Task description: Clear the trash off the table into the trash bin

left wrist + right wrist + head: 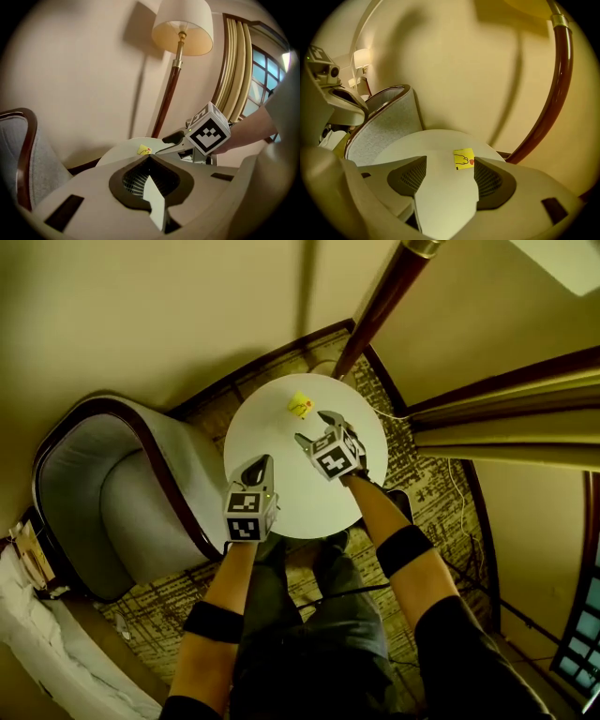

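Your right gripper (315,427) has its jaws released wide, just short of the yellow wrapper (463,159), whose print is too small to read. Your left gripper (262,463) has its jaws clenched on nothing.

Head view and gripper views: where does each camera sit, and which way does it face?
Head view: on the head, steeply down at the table; both forearms show.
Left gripper view: on the shut left tool, toward lamp and right tool.
Right gripper view: on the open right tool, toward the armchair.
All share: yellow wrapper.
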A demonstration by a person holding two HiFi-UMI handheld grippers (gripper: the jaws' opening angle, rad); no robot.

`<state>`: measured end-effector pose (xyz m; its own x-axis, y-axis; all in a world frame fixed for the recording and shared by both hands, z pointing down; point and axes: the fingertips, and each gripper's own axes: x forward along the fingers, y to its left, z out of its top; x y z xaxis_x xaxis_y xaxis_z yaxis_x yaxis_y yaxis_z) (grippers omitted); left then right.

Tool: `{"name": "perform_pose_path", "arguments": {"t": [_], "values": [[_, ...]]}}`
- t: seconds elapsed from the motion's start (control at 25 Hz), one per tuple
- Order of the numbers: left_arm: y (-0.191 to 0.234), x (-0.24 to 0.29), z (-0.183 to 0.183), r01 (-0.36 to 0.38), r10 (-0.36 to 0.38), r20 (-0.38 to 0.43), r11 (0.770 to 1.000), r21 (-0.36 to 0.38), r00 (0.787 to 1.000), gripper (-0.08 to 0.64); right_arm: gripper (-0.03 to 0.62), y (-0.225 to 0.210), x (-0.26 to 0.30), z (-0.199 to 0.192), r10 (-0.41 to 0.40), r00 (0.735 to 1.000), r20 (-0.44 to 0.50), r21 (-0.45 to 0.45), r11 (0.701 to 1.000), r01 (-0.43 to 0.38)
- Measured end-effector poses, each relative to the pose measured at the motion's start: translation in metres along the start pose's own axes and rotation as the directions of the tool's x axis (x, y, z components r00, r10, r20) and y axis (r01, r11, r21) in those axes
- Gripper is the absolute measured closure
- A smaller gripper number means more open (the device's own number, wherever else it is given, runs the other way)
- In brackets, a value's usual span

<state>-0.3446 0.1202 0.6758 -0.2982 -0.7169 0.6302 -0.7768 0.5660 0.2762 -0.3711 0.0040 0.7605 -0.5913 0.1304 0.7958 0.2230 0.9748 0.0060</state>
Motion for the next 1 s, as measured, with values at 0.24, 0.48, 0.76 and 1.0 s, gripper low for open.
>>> {"name": "perform_pose_path", "arguments": {"t": [0.24, 0.48, 0.76, 1.0], "values": [[0.021, 0.044, -0.012, 0.020, -0.020, 0.000, 1.000, -0.013, 1.000, 0.558, 0.255, -0.022, 0.058, -0.010, -0.006, 1.000, -0.019, 0.020, 1.000, 0.006], [0.031, 0.075, -0.013, 0.034, -0.033, 0.015, 0.999, -0.006, 0.999, 0.558, 0.253, -0.038, 0.090, -0.016, 0.018, 0.999, -0.028, 0.008, 1.000, -0.018], [0.043, 0.090, -0.018, 0.035, -0.035, 0.010, 0.999, -0.015, 0.999, 0.558, 0.293, -0.038, 0.112, -0.019, 0.054, 0.997, -0.046, -0.010, 0.998, -0.054], [0.054, 0.094, -0.016, 0.031, -0.031, 0.002, 0.999, -0.036, 1.000, 0.558, 0.381, -0.027, 0.115, -0.018, 0.101, 0.994, -0.047, -0.030, 0.994, -0.102]]}}
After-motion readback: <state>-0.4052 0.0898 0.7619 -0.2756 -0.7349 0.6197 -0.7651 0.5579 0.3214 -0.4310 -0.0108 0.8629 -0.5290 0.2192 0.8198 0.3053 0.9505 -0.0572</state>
